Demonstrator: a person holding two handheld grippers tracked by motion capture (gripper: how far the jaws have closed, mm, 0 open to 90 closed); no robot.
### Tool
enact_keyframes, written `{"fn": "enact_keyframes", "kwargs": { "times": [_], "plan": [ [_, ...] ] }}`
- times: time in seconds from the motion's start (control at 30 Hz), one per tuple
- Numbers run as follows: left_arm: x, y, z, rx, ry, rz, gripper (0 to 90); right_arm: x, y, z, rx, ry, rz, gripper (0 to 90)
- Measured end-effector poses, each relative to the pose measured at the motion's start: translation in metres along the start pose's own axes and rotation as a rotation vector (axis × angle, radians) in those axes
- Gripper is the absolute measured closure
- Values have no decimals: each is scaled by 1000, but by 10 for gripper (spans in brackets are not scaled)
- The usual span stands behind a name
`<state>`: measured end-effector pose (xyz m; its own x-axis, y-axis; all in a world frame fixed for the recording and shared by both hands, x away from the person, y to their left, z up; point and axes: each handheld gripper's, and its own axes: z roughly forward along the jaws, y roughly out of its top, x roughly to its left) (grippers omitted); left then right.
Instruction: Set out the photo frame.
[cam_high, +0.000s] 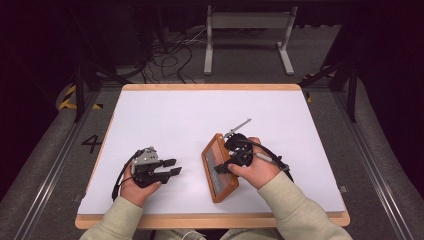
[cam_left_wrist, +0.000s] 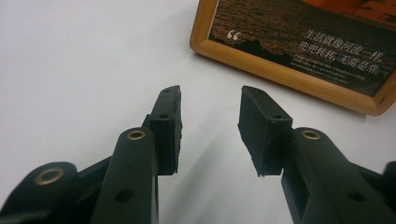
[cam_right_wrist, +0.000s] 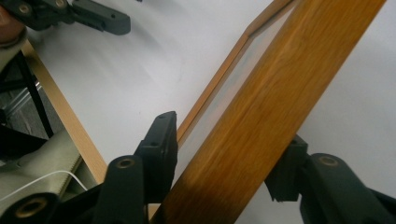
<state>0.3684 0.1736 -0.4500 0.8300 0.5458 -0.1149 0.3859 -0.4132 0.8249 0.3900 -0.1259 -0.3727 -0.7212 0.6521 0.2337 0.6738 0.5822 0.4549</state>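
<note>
A wooden picture frame (cam_high: 220, 186) with a dark print and white lettering lies on the white table, right of centre. In the right gripper view its broad wooden side (cam_right_wrist: 280, 70) runs diagonally between my jaws. My right gripper (cam_high: 222, 167) comes down onto the frame's right long edge, and both pads sit against the wood (cam_right_wrist: 229, 130). My left gripper (cam_high: 172, 166) rests on the table a little left of the frame, open, with nothing between its jaws (cam_left_wrist: 210, 93). From the left gripper view, the frame's corner (cam_left_wrist: 299, 42) lies just ahead and to the right.
The white board has a light wooden rim (cam_high: 210, 87). Its near edge (cam_right_wrist: 65, 116) is close behind my right gripper. A white metal stand (cam_high: 247, 22) and loose cables (cam_high: 170, 55) are on the floor beyond the table. My left gripper (cam_right_wrist: 88, 16) shows at the top left of the right gripper view.
</note>
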Motion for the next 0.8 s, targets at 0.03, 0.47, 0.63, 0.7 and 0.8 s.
{"fn": "enact_keyframes", "kwargs": {
  "times": [0.03, 0.47, 0.63, 0.7, 0.8],
  "plan": [
    [0, 0, 0, 0, 0, 1, 598, 1, -1, 2, -4, 2, 13, 515],
    [0, 0, -1, -3, 0, 1, 602, -1, -3, -1, 13, 2, 129, 669],
    [2, -1, -2, -11, 0, -5, 606, -2, 1, -4, 19, 4, 96, 715],
    [3, -1, -3, -11, 3, -5, 607, -1, 3, -7, 20, -24, 71, 715],
    [3, -1, -3, -14, 1, -10, 609, -3, 6, -14, 15, -34, 48, 716]
  ]
}}
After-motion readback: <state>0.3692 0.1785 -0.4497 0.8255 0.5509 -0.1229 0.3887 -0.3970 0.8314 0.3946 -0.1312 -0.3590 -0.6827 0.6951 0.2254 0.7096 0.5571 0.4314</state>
